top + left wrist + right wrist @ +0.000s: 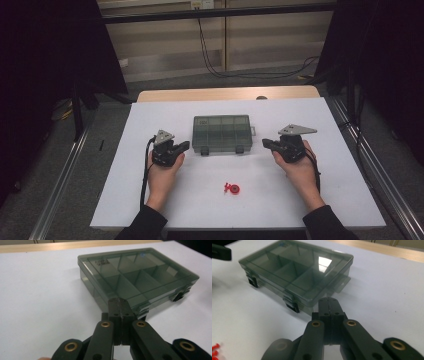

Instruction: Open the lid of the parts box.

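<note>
High view sets the closed compartment box [222, 133] mid-bench [150, 200], between the left claw [183, 146] and right claw [267, 143], both clenched on nothing. Shut jaws could shove the box rather than undo its latches. Right gripper view reveals those latches [293, 306]; the high view adds a red part [232, 188].

A smoky translucent compartment box [222, 134] lies flat at frame centre, lid closed, black latches facing the frame's bottom edge.

box [222, 133] between claws, part [232, 188] before — on table [300, 200]
</note>
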A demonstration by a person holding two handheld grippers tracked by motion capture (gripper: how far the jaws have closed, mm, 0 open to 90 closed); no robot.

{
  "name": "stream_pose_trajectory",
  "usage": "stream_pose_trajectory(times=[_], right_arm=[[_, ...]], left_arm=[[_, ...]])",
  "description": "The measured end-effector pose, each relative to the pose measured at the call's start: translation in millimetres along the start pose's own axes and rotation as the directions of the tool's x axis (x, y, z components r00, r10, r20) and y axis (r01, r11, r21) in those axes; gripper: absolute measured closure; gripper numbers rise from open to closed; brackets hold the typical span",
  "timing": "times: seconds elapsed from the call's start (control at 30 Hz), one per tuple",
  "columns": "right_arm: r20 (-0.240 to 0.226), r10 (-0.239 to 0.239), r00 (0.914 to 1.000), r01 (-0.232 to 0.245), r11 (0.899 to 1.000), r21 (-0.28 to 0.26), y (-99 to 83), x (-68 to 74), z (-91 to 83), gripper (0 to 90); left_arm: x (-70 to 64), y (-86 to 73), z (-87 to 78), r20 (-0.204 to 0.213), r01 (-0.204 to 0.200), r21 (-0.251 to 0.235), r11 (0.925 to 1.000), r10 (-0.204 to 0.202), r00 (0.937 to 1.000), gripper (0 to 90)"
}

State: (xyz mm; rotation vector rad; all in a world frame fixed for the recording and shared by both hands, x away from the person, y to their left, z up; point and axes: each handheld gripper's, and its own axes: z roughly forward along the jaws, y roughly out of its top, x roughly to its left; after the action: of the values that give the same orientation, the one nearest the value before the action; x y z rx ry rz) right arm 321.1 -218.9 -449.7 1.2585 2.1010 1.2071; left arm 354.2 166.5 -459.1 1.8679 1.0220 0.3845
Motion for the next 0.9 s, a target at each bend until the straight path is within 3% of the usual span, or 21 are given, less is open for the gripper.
stream_pose_trajectory(times=[0.1, 0.17, 0.2, 0.33, 0.43, 0.5, 0.63, 0.73, 0.9], right_arm=[[-0.021, 0.004, 0.9998, -0.003, 0.999, 0.048, -2.7, -3.1, 7.3, 90.0], [-0.032, 0.006, 0.9995, -0.004, 0.999, 0.052, -3.4, -3.6, 8.9, 90.0], [-0.045, -0.02, 0.9988, 0.023, 0.997, 0.074, -4.9, -2.2, 12.6, 90.0], [-0.06, -0.053, 0.9968, 0.059, 0.993, 0.103, -4.5, 3.8, 18.7, 90.0], [-0.057, -0.06, 0.9966, 0.066, 0.992, 0.11, -3.3, 6.6, 20.6, 90.0], [-0.023, -0.09, 0.9957, 0.092, 0.988, 0.123, -2.6, 6.7, 24.6, 90.0], [-0.055, -0.095, 0.994, 0.102, 0.986, 0.13, -0.4, 7.4, 28.3, 90.0], [-0.038, -0.122, 0.9918, 0.126, 0.98, 0.152, 2.6, 13.2, 30.9, 90.0], [-0.024, -0.12, 0.9925, 0.122, 0.978, 0.171, 1.7, 14.3, 35.2, 90.0]], left_arm=[[-0.5, -1.7, 3.1, 0.002, -0.002, 0.019, 0.9998, 0.002, 1.0, 90.0], [0.3, -2.0, 3.9, 0.01, -0.006, 0.029, 0.9996, 0.006, 0.9999, 90.0], [1.4, -3.0, 5.6, 0.001, -0.004, 0.046, 0.9989, 0.004, 1.0, 90.0], [4.9, -6.0, 8.2, 0.018, 0.016, 0.067, 0.9976, -0.018, 0.9997, 90.0], [5.1, -6.6, 9.1, 0.017, 0.009, 0.079, 0.9968, -0.01, 0.9998, 90.0], [4.9, -7.0, 10.8, 0.021, 0.02, 0.079, 0.9966, -0.022, 0.9995, 90.0], [3.2, -8.0, 14.0, 0.01, 0.022, 0.089, 0.9958, -0.023, 0.9997, 90.0], [3.5, -8.9, 14.7, 0.003, 0.022, 0.099, 0.9948, -0.022, 0.9997, 90.0], [4.6, -8.9, 14.1, 0.036, 0.027, 0.091, 0.9955, -0.031, 0.9989, 90.0]])
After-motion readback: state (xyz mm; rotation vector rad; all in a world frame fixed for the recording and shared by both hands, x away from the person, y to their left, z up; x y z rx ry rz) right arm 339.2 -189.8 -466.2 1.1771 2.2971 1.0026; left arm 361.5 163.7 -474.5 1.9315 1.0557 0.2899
